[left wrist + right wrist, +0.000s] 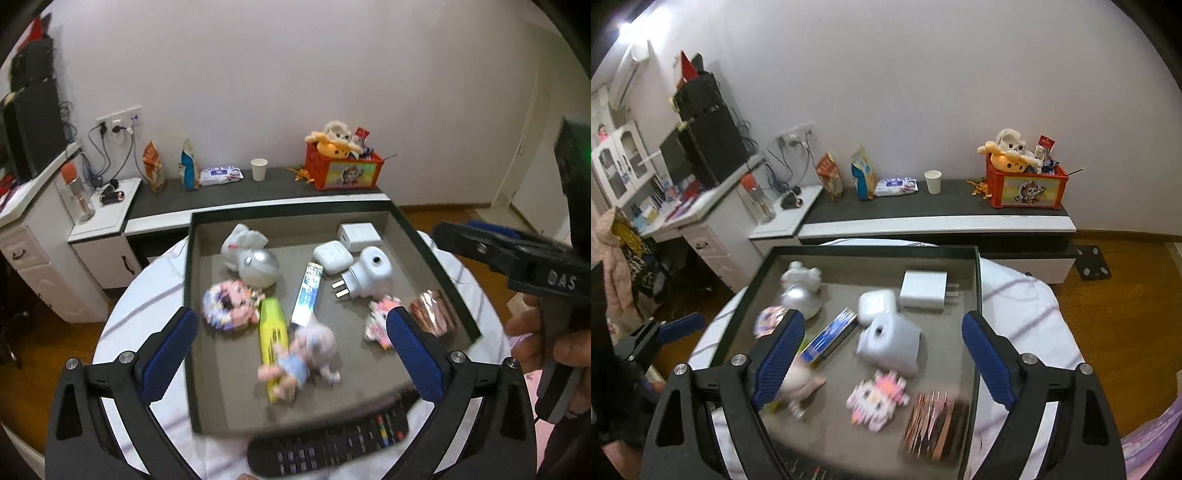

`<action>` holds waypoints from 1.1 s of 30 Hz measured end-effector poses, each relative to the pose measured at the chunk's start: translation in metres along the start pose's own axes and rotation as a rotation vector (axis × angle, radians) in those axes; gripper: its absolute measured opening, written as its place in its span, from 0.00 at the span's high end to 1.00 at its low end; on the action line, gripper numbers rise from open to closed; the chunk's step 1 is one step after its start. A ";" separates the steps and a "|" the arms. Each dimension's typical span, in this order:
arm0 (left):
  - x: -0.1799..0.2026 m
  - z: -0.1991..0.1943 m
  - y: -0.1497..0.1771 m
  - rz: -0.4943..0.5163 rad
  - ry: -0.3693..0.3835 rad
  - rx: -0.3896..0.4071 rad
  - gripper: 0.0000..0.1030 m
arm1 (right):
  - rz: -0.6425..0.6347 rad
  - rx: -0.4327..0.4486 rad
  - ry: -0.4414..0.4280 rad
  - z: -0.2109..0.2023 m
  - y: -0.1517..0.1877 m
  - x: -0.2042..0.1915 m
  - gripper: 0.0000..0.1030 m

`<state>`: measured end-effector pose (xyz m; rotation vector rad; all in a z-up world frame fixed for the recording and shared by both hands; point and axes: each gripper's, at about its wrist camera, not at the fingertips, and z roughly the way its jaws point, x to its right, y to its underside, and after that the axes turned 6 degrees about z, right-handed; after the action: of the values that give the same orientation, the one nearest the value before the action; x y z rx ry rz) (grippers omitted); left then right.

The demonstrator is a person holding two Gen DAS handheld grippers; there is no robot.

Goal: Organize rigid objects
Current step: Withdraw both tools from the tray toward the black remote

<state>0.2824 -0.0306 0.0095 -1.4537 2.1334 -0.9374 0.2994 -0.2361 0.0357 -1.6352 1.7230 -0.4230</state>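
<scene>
Both claws gape empty: the left claw [291,349] and right claw [884,363] hover over the tray [192,295], where a pink doll [306,354] lies at six o'clock across a yellow highlighter [273,332].

A tray [195,258] sat on the bench [122,332]. In the left wrist view, a charger block [360,233] lay in the tray at one o'clock, with an earbud case [332,256] just before it and a plug adapter [364,277] right of that case. A figurine [251,258] lay at eleven o'clock. A flat box [308,295] lay near the middle, a marker [273,343] at six o'clock beside it, and a small doll [303,354] lay across the marker. A remote control [332,446] lay on the bench just before the tray's near wall. Behind the bench, a low cabinet [221,203] carried a paper cup [258,169] and a toy crate [345,171].
</scene>
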 end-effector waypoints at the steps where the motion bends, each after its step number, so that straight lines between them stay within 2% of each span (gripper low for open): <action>1: -0.001 -0.009 0.006 -0.008 -0.002 0.008 0.00 | -0.001 0.008 0.000 -0.009 0.007 -0.001 0.14; 7: 0.003 -0.054 0.050 -0.035 -0.055 0.017 0.00 | 0.010 0.029 0.006 -0.059 0.062 -0.004 0.14; 14: 0.023 -0.089 0.099 -0.038 -0.068 0.023 0.00 | 0.013 0.036 0.023 -0.100 0.115 -0.018 0.14; 16: 0.029 -0.096 0.109 -0.035 -0.062 0.018 0.00 | 0.004 0.042 0.030 -0.108 0.128 -0.023 0.00; 17: 0.033 -0.099 0.114 -0.036 -0.060 0.018 0.00 | -0.003 0.046 0.032 -0.112 0.134 -0.024 0.00; 27: 0.043 -0.116 0.138 -0.058 -0.067 0.015 0.00 | 0.001 0.021 0.011 -0.127 0.176 -0.023 0.00; 33: 0.046 -0.111 0.156 -0.072 -0.064 -0.021 0.00 | 0.020 -0.011 0.015 -0.125 0.192 -0.014 0.00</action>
<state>0.0903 -0.0018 -0.0226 -1.5592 2.0636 -0.8844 0.0737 -0.2239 -0.0025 -1.6245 1.7544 -0.4181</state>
